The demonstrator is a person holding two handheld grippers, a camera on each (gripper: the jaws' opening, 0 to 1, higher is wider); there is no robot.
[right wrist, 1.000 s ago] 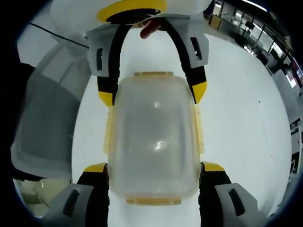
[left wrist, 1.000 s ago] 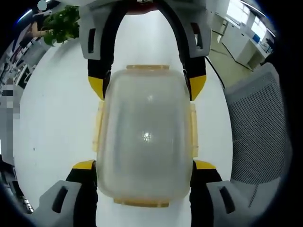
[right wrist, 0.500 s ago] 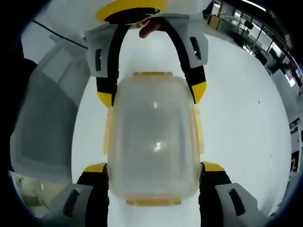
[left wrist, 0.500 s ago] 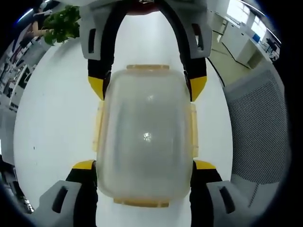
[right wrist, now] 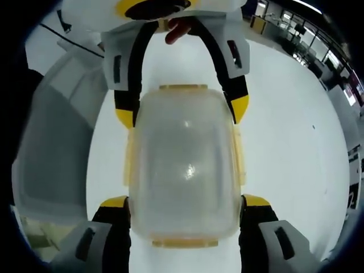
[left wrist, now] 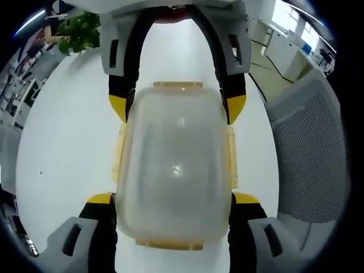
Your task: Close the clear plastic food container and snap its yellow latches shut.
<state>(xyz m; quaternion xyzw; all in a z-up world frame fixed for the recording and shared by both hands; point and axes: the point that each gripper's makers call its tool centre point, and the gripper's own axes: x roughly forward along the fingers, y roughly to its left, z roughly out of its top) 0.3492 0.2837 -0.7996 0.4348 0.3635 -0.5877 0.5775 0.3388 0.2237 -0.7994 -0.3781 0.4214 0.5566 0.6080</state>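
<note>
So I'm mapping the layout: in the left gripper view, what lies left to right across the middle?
White table → left yellow latch → clear container → right yellow latch → mesh chair back.

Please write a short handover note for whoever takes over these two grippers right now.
Left gripper: jaws astride one end of the container, yellow tips beside its side walls; firm contact cannot be judged.
Right gripper: the same at the opposite end.
The container sits on the white table with its lid on. Yellow latches lie along all four sides; whether any has snapped shut cannot be told.
Done: lid in place.
Left: check each latch and press down any that is loose.
</note>
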